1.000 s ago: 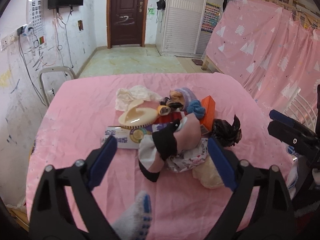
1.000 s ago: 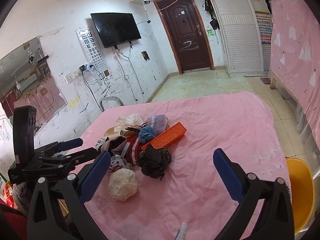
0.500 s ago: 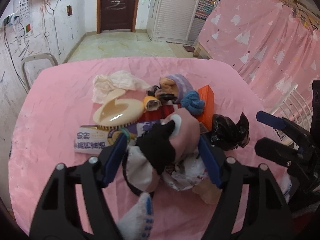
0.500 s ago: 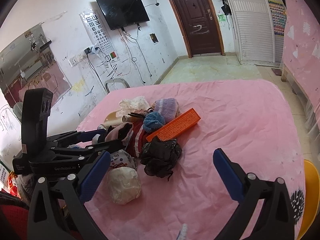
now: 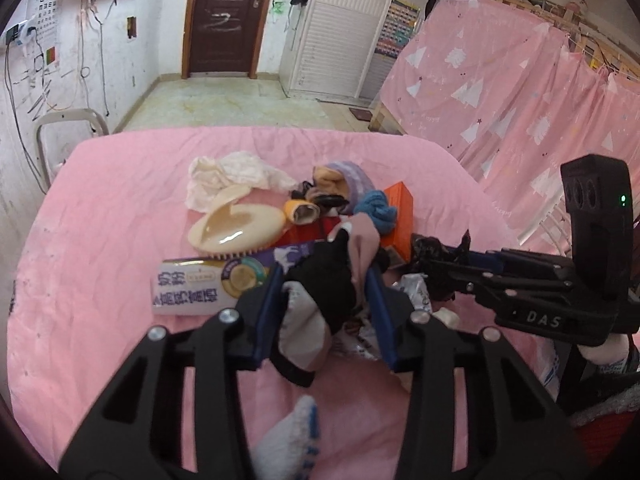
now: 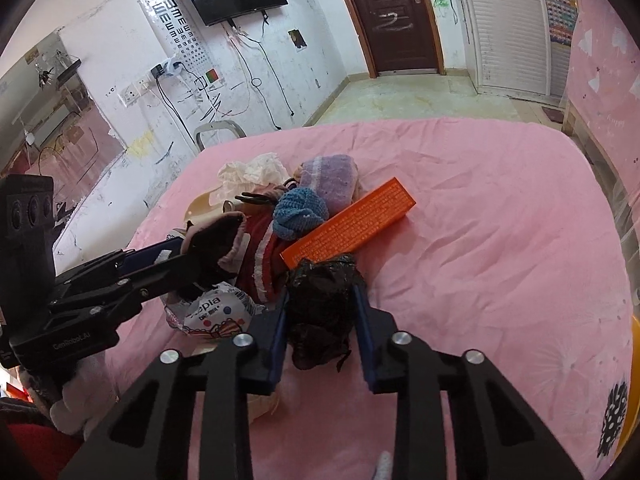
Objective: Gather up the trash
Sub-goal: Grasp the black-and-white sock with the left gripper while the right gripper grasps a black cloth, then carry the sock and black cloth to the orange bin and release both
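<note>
Pink sheet (image 5: 100, 240) covers a bed or table in a scruffy room w/ a brown door, wall TV and pink curtains. Clutter sits in a pile mid-sheet.

Left to right: a white-and-purple packet (image 5: 192, 286) lies flat at the pile's left edge, a cream plastic brush (image 5: 236, 228) just behind it. Next, the left gripper (image 5: 326, 280) has its blue pads either side of a pink-and-black sock (image 5: 340, 268); jaws are closing, pads look to be touching the fabric on both sides. Crinkled printed wrapper (image 6: 212, 312) lies under and beside that sock. Further right, an orange box (image 6: 352, 224) rests at an angle, w/ a blue knit ball (image 6: 300, 212) touching its left end. Right gripper (image 6: 320, 308) straddles a crumpled black plastic bag (image 6: 320, 300); jaws closing, pads pressing the bag's sides.

Step in hand, as judged: the grab, both hands at once. Next move prob. calls for firm squeeze, then a straight lift clear of the pile, so neighbours aren't dragged along. No bin is visible in either view, so the drop-off spot can't be told.
</note>
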A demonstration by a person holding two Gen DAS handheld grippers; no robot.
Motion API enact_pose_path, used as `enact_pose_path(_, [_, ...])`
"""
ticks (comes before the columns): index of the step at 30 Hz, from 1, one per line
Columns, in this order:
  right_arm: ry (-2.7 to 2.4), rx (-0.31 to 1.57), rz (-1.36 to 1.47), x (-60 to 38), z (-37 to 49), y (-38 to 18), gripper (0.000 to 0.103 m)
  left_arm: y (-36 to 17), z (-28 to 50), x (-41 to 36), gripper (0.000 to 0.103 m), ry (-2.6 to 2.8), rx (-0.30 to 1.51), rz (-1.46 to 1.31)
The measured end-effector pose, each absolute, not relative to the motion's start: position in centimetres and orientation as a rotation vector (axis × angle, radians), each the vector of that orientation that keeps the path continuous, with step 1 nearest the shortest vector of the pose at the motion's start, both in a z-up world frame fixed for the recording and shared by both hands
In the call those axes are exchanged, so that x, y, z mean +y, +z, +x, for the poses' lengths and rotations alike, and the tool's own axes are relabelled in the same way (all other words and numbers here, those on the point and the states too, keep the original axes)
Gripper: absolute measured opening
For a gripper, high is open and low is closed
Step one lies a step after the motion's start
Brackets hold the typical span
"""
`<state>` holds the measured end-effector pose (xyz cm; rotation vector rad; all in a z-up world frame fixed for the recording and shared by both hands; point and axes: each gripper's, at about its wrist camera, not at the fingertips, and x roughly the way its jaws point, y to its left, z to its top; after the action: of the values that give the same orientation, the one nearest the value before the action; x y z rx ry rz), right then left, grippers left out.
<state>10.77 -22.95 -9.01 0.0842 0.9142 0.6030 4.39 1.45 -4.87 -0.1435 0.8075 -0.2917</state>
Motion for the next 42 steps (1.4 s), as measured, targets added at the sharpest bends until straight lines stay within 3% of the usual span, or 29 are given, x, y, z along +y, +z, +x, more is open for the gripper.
enact_pose_path(4, [0.609, 0.880, 0.097, -23.4, 10.4, -8.4, 0.011, -4.0, 3.8, 1.9, 0.040, -0.290, 0.769, -0.148])
enact_pose_path(17, [0.582, 0.748, 0.189, -28.2, 8.7, -5.5, 0.011, -0.3, 3.9, -2.2, 0.040, -0.314, 0.698, -0.076])
enact_pose_path(32, [0.348, 0.581, 0.304, -43.5, 5.8, -3.6, 0.011, 2.0, 6.2, -15.6, 0.040, -0.501, 0.699, 0.033])
enact_pose_path(42, [0.183, 0.583, 0.353, -53.6, 4.4, -6.4, 0.011, 0.4, 8.7, -26.2, 0.041, -0.622, 0.794, 0.037])
